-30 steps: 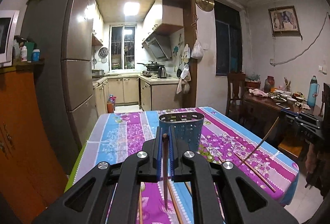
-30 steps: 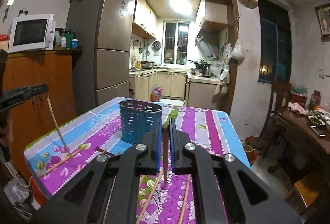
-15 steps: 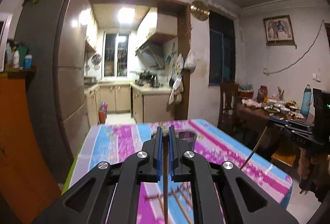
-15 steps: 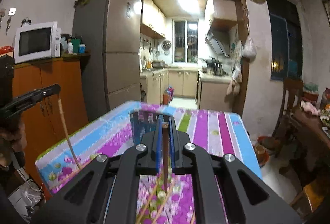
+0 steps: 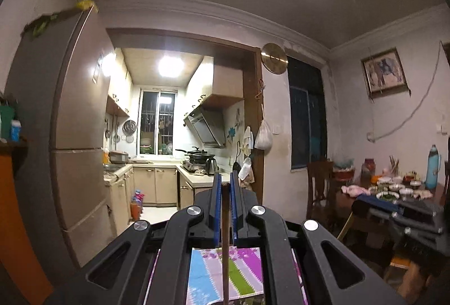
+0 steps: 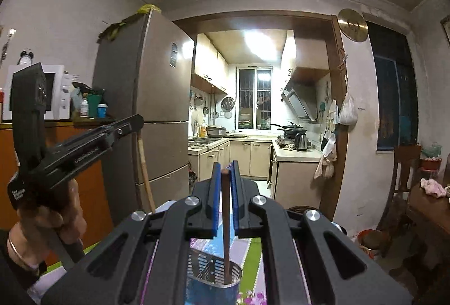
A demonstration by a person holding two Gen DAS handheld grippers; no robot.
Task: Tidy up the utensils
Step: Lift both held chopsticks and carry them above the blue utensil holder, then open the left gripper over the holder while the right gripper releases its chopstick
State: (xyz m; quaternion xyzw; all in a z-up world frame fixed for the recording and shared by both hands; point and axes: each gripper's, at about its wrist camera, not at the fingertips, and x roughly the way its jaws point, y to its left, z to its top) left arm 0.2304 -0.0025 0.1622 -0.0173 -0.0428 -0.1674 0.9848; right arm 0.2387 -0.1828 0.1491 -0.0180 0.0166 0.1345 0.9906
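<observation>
The right claw [image 6: 225, 175] clenched a dark wooden chopstick [image 6: 225, 223], its tip inside the blue perforated plastic holder [image 6: 213, 279]; the left claw [image 5: 224, 187] clenched a second brown wooden chopstick [image 5: 225, 243].

holder [image 6: 213, 281] on table [image 6: 254, 248] | chopstick [image 6: 225, 226] tip apparently inside holder | fridge [image 6: 157, 113] behind-left

Below the right tongs [image 6: 225, 178], the blue holder [image 6: 213, 277] stands open-mouthed on the tabletop [image 6: 253, 251], and the clamped chopstick [image 6: 225, 220] already dips into its opening. The left tongs [image 6: 132, 122] cross the air to the left, their own chopstick [image 6: 144, 164] hanging beside the fridge [image 6: 157, 108].
</observation>
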